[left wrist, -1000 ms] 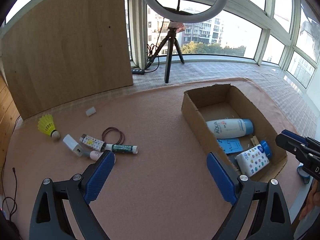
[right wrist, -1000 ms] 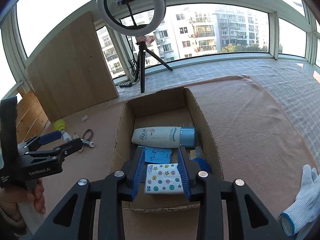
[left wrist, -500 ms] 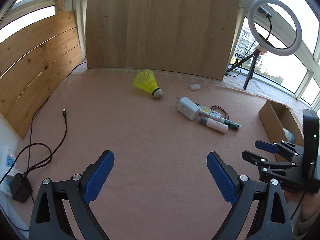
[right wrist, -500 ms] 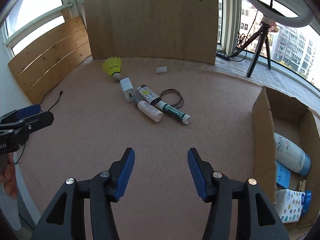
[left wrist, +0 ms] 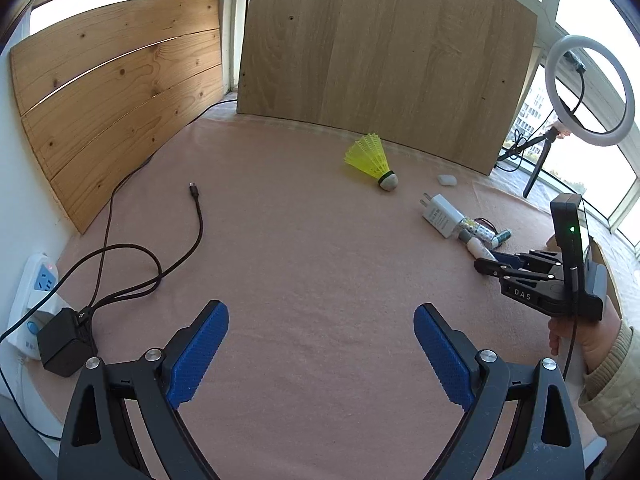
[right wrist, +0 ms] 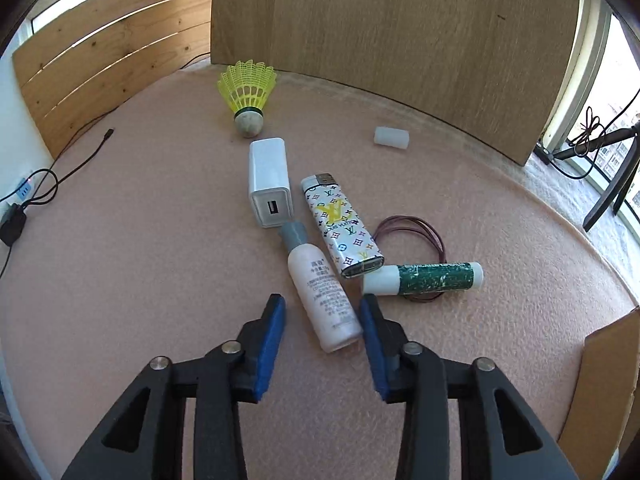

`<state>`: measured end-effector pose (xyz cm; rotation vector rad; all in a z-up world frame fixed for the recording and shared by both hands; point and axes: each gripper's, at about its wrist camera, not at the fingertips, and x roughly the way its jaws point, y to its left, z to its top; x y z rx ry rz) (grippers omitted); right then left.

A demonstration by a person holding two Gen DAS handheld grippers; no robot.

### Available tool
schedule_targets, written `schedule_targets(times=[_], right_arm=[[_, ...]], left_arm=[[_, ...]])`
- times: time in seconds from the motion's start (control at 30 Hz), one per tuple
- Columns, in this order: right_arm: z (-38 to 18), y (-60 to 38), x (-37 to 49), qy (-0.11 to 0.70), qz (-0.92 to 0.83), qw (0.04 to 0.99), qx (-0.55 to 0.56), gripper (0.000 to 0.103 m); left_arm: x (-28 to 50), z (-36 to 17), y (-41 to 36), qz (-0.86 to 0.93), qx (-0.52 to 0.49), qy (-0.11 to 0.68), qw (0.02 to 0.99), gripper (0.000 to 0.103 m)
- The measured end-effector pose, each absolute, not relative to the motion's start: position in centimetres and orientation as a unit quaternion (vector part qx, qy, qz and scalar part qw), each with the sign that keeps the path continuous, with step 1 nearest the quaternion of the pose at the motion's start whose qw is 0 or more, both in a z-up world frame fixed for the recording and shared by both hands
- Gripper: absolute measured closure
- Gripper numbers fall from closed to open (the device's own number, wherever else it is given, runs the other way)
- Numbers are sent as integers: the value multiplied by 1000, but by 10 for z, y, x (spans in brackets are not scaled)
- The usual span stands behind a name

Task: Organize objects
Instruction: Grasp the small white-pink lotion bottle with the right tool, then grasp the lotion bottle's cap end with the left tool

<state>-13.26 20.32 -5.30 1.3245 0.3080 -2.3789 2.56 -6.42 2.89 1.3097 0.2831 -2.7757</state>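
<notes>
Right gripper [right wrist: 323, 320] low over the pink mat [right wrist: 160, 280], jaws closing around the base of the bottle [right wrist: 324, 296]; right pad close against the bottle's side, left pad with a gap, bottle lying flat on the mat, not lifted. Landmark: the bottle. Grey cap end touching the charger [right wrist: 269, 182], just beyond. Lighter [right wrist: 340, 226] alongside the bottle on the right, its near end by the tube [right wrist: 424, 279]. Tube lying crosswise right of the bottle, over the edge of the hair ties [right wrist: 412, 232]. Shuttlecock [right wrist: 248, 96] further beyond the charger, cork toward the bottle. White cap [right wrist: 391, 137] well beyond and to the right, alone. Box [right wrist: 600, 380] corner at far right, apart from the bottle. Wooden boards [right wrist: 400, 40] standing behind everything.

Left gripper [left wrist: 320, 344] wide, nothing between the pads, over bare mat well left of the bottle. Cable [left wrist: 196, 216] and power strip [left wrist: 36, 292] further left, at the mat's edge. Ring light [left wrist: 590, 90] on a tripod at the window, past the board.
</notes>
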Motion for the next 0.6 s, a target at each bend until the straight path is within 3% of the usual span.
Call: schedule_targets(times=[0.2, 0.47, 0.53, 0.6], right_arm=[[-53, 193, -102, 116, -825, 273, 480, 84], [-51, 171, 10, 251, -709, 470, 462, 84], [-50, 169, 36, 287, -672, 513, 451, 84], [-50, 168, 53, 306, -645, 542, 443, 84]], left_arm=[[9, -2, -31, -903, 419, 58, -82, 5], [50, -44, 43, -842, 399, -130, -339, 6], [67, -49, 60, -812, 397, -164, -396, 10], [80, -53, 73, -783, 400, -176, -442, 25]])
